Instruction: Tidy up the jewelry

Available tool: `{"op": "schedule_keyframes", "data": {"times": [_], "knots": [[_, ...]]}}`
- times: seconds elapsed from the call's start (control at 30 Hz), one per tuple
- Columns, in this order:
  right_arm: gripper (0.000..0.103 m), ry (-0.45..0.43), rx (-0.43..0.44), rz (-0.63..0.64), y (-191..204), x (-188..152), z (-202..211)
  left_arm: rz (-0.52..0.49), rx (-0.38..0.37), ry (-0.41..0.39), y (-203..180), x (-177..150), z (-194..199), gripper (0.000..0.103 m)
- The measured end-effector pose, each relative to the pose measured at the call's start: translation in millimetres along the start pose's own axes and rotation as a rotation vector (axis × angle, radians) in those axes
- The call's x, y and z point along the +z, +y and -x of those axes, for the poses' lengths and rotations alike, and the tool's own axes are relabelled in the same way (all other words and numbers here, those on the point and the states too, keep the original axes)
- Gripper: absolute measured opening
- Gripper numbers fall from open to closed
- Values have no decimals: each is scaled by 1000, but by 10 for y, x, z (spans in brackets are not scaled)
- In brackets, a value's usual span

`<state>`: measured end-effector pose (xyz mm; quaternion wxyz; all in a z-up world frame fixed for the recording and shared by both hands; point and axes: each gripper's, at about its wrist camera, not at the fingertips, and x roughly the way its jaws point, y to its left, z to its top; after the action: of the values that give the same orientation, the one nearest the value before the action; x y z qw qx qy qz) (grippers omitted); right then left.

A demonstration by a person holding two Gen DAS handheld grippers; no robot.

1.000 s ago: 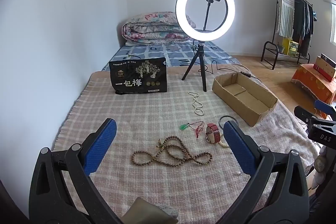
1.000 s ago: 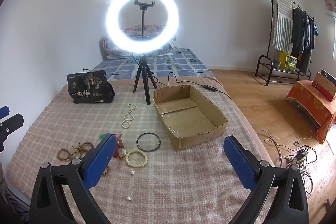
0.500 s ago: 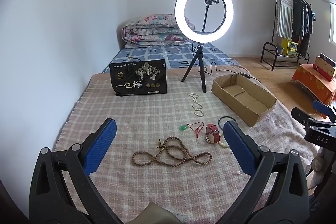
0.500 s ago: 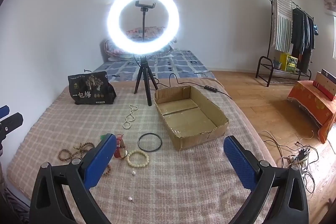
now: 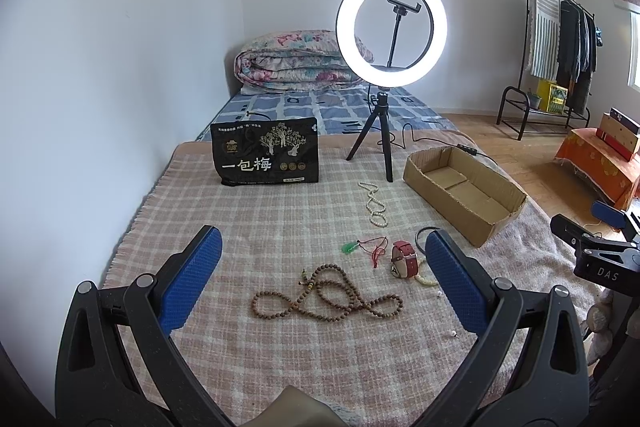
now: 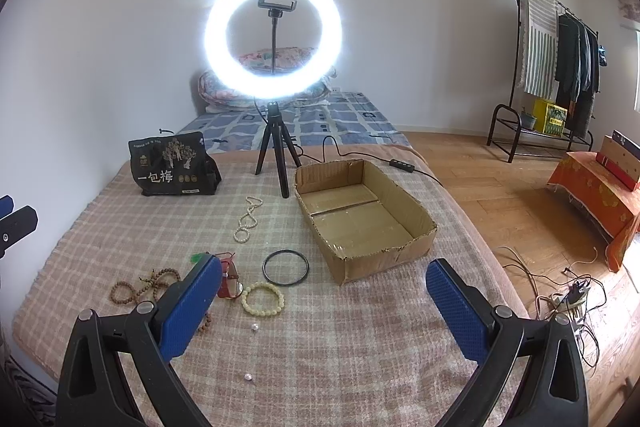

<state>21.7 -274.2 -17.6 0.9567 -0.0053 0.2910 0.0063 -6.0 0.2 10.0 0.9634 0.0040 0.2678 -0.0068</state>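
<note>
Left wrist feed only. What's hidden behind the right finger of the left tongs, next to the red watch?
Observer: A cream bead bracelet, lying flat beside the red watch.
Operator: And the dark arc above it?
Observer: It's a complete black bangle, lying apart from the bracelet and short of the cardboard box.
Operator: Anything behind the box's near wall?
Observer: Nothing, the box floor is bare.

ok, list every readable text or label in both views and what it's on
"一包梅": large white characters on the black snack bag standing on the checked blanket.
"DAS": white letters on the right gripper's black body, seen from the left wrist view.
Small print and round seals on the bag: too small to read.
Yellow crate markings: blurred.
</note>
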Motion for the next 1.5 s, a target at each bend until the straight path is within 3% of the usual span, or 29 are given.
{"op": "schedule_keyframes", "data": {"times": [1.5], "knots": [[103,24,11,8,41,-44,-40,6,-4,-7,24,-19,21,103]]}}
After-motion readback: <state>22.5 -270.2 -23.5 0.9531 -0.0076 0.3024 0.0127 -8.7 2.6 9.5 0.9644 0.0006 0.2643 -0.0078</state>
